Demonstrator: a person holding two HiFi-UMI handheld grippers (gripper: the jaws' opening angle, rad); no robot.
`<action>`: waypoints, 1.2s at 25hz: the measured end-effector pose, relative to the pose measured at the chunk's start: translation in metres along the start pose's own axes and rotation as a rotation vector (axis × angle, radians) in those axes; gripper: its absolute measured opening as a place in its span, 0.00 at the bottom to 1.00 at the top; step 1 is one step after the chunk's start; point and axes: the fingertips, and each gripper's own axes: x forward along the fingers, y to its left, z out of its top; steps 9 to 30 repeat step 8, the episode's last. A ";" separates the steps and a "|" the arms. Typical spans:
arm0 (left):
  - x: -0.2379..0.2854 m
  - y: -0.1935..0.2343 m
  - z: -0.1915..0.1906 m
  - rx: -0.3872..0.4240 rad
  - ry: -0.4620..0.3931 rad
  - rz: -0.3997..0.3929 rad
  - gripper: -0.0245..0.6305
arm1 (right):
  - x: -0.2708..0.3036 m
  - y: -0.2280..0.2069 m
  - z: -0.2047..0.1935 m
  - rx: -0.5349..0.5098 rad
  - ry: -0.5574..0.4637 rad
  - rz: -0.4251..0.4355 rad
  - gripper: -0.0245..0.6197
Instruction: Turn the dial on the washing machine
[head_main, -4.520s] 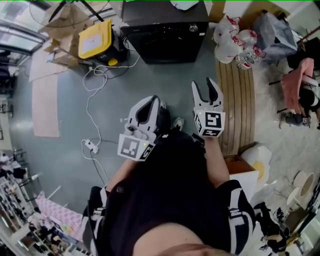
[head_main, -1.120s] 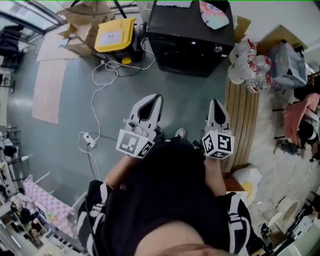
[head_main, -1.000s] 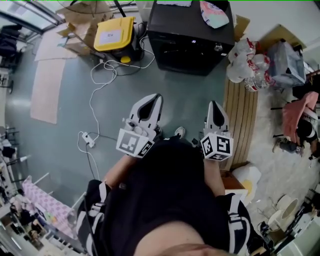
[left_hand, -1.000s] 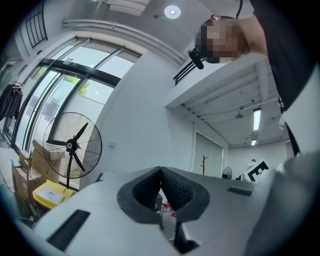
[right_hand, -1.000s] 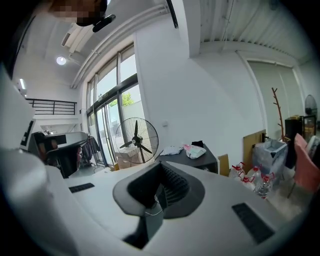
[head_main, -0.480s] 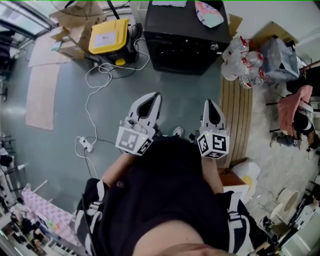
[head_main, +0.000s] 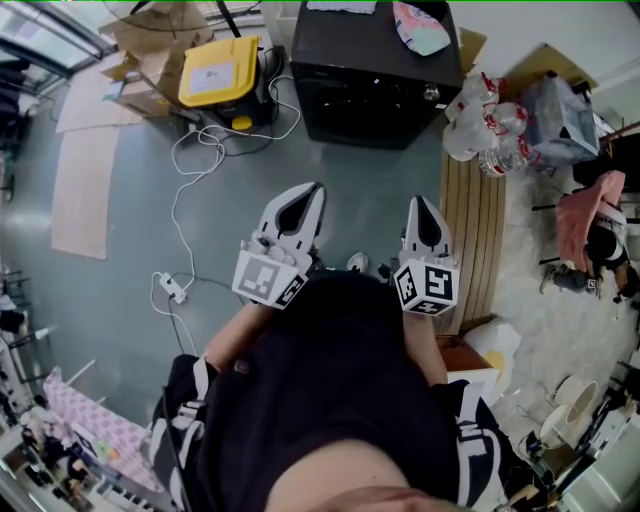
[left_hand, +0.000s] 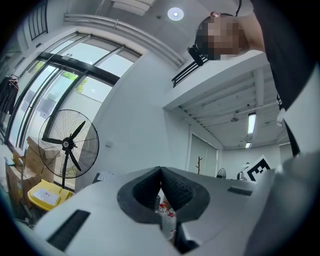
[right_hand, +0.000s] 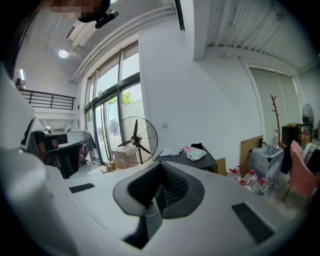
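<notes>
The black washing machine (head_main: 375, 70) stands at the far end of the grey floor, and its small silver dial (head_main: 431, 92) shows on the front panel's right end. Both grippers are held out in front of the person's body, well short of the machine. My left gripper (head_main: 313, 190) points toward the machine's front with its jaws shut on nothing. My right gripper (head_main: 419, 202) is also shut and empty, roughly in line with the dial. In the right gripper view the machine (right_hand: 197, 161) sits beyond the closed tips (right_hand: 160, 165). A pale cloth (head_main: 418, 22) lies on its top.
A yellow-lidded box (head_main: 218, 72) and cardboard stand left of the machine. A white cable (head_main: 185, 190) runs to a power strip (head_main: 165, 290). A wooden slatted bench (head_main: 480, 230) lies right of the right gripper. Water bottles (head_main: 480, 125) sit beside the machine. A standing fan (right_hand: 135, 140) is further left.
The right gripper's jaws, open several seconds ago, are closed now. Over the last second both grippers have held almost still; the view has only shifted slightly.
</notes>
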 end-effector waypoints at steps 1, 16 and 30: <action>0.000 0.000 0.000 0.000 0.000 0.001 0.07 | 0.000 0.000 0.000 0.000 0.000 0.001 0.08; -0.003 -0.005 0.005 -0.006 -0.007 0.009 0.07 | -0.006 0.001 0.004 -0.002 0.001 0.003 0.08; -0.003 -0.005 0.005 -0.006 -0.007 0.009 0.07 | -0.006 0.001 0.004 -0.002 0.001 0.003 0.08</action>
